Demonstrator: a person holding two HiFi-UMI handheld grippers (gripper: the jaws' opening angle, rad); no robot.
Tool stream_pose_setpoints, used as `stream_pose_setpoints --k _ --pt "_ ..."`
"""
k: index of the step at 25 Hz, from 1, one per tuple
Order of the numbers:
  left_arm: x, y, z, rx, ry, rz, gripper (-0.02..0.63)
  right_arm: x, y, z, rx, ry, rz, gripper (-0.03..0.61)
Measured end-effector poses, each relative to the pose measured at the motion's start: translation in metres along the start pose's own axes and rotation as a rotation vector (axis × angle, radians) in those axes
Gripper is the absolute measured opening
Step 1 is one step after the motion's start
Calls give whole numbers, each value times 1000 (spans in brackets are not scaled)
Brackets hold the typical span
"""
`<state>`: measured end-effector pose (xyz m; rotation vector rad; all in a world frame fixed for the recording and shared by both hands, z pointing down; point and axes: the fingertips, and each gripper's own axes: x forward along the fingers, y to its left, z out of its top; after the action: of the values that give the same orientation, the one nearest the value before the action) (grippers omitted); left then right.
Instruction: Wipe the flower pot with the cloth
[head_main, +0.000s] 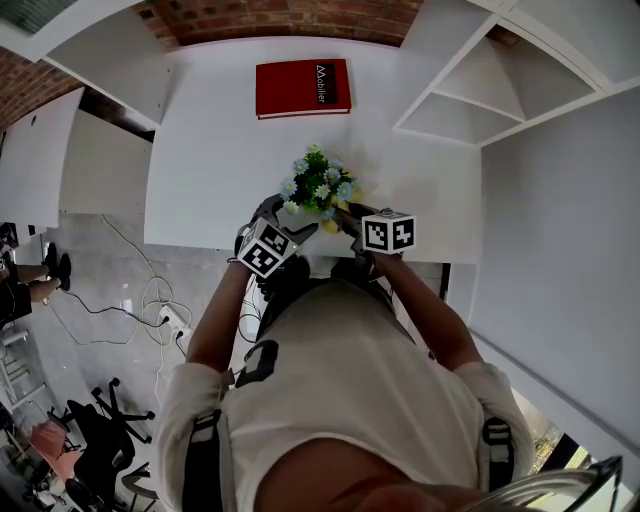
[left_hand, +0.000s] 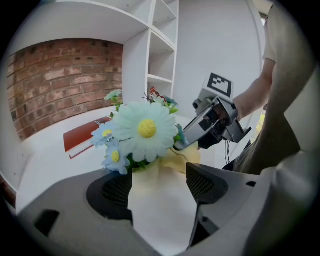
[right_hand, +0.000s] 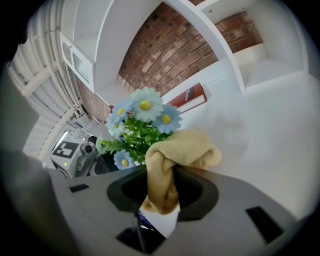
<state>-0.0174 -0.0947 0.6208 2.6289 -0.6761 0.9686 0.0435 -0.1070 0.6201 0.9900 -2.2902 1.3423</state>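
So from up top: white table (head_main: 200, 150) with a red book (head_main: 303, 88) lying at the far end, and a bunch of blue-and-white flowers (head_main: 318, 183) near the close edge. The left gripper (head_main: 290, 222) and right gripper (head_main: 345, 218) come at the flowers from either side, a scrap of yellow cloth (head_main: 330, 226) showing at the right one. Cables (head_main: 150, 290) sprawl on the floor to the left, office chairs (head_main: 95, 430) below them.
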Motion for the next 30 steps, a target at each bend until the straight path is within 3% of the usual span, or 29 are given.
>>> stream_pose_setpoints --k 4,9,12,20,25,30 --pt "4 -12 0 10 -4 -16 339 2 3 8 5 -33 -7 144" --pt "6 -15 0 18 5 -23 339 27 -20 -27 10 82 -82 144" --pt "5 -16 0 21 7 -27 339 31 -25 -34 14 96 -97 144" --pt "-16 27 -3 -22 -18 67 339 23 -25 -35 15 110 -74 146" --pt "-10 35 29 86 -43 -3 341 1 -2 -2 -73 42 -6 149" --pt "11 23 16 161 37 -58 339 4 14 19 -142 11 25 150"
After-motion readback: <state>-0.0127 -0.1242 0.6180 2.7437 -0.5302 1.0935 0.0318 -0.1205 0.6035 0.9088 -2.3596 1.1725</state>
